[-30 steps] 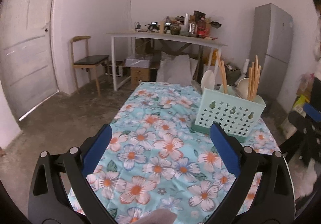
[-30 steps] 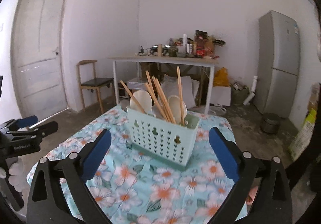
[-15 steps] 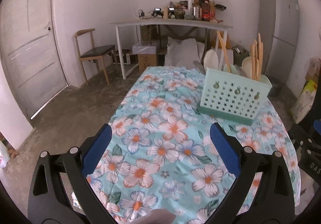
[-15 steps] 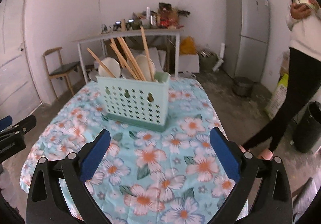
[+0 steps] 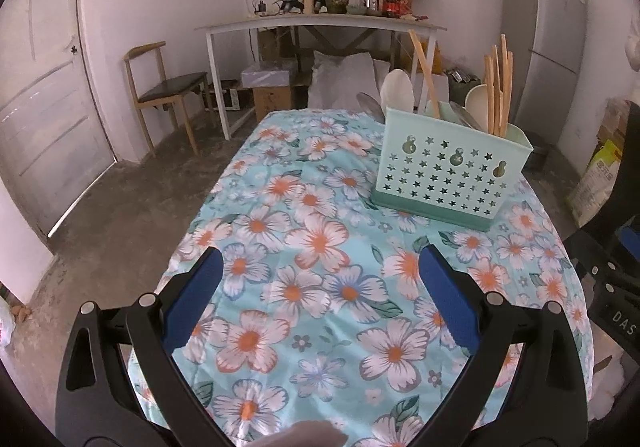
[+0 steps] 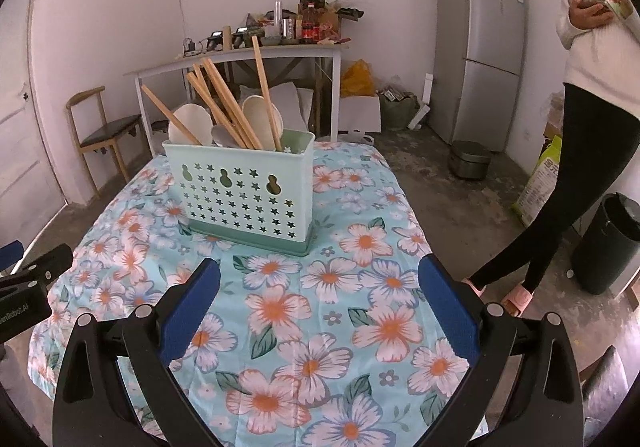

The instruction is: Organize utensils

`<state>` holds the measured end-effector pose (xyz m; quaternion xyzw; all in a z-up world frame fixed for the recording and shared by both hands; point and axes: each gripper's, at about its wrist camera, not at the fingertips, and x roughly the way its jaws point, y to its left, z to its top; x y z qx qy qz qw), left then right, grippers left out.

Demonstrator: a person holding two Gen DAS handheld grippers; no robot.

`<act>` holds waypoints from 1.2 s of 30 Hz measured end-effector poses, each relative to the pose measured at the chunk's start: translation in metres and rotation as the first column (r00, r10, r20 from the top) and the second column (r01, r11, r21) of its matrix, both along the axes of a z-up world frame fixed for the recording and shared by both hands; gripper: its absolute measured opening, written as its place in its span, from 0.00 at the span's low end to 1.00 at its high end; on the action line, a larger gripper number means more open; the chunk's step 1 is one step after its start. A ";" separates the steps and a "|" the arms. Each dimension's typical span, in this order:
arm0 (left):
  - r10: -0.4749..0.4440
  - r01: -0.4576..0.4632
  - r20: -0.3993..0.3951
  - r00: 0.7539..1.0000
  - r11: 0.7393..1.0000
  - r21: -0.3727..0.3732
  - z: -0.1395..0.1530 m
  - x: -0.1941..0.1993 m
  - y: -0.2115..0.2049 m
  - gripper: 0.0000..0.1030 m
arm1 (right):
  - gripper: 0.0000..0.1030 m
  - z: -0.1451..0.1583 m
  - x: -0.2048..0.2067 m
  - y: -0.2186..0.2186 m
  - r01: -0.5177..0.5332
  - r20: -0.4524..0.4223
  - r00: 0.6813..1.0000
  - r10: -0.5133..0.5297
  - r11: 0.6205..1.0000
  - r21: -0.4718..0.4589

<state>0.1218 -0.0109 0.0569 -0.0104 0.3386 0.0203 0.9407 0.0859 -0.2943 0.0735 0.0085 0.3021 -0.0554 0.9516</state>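
A mint-green perforated utensil holder (image 5: 450, 175) (image 6: 244, 195) stands on the far part of the flowered tablecloth (image 5: 320, 247) (image 6: 340, 287). Wooden chopsticks (image 6: 228, 103) (image 5: 498, 91) and pale spoons (image 6: 190, 125) (image 5: 396, 91) stick up out of it. My left gripper (image 5: 320, 287) hovers open over the near left of the cloth, empty, well short of the holder. My right gripper (image 6: 318, 295) is open and empty too, just in front of the holder. The left gripper's black body (image 6: 28, 287) shows at the left edge of the right wrist view.
A person (image 6: 580, 107) in black trousers stands right of the table holding a phone. Near them are a dark bin (image 6: 608, 243), a grey fridge (image 6: 480, 51) and a small pot (image 6: 468, 159). A cluttered white table (image 5: 320, 23) and a wooden chair (image 5: 164, 91) stand at the back wall.
Both grippers have pulled back and risen, so more of the tablecloth shows and the holder looks farther off. The right view has swung right, bringing the standing person into sight. Both stay open.
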 end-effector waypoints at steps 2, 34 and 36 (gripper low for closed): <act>-0.003 0.003 0.000 1.000 1.000 -0.002 0.000 0.003 -0.002 0.92 | 0.94 0.000 0.002 -0.001 0.005 -0.002 1.000 -0.005 1.000 -0.001; 0.026 -0.026 -0.018 0.999 1.000 -0.004 -0.004 0.010 0.000 0.92 | 0.94 -0.010 0.010 -0.008 0.057 -0.045 0.997 -0.057 0.998 -0.003; 0.026 -0.026 -0.019 0.999 1.000 -0.004 -0.004 0.010 0.000 0.92 | 0.94 -0.010 0.010 -0.007 0.056 -0.046 0.997 -0.057 0.998 -0.005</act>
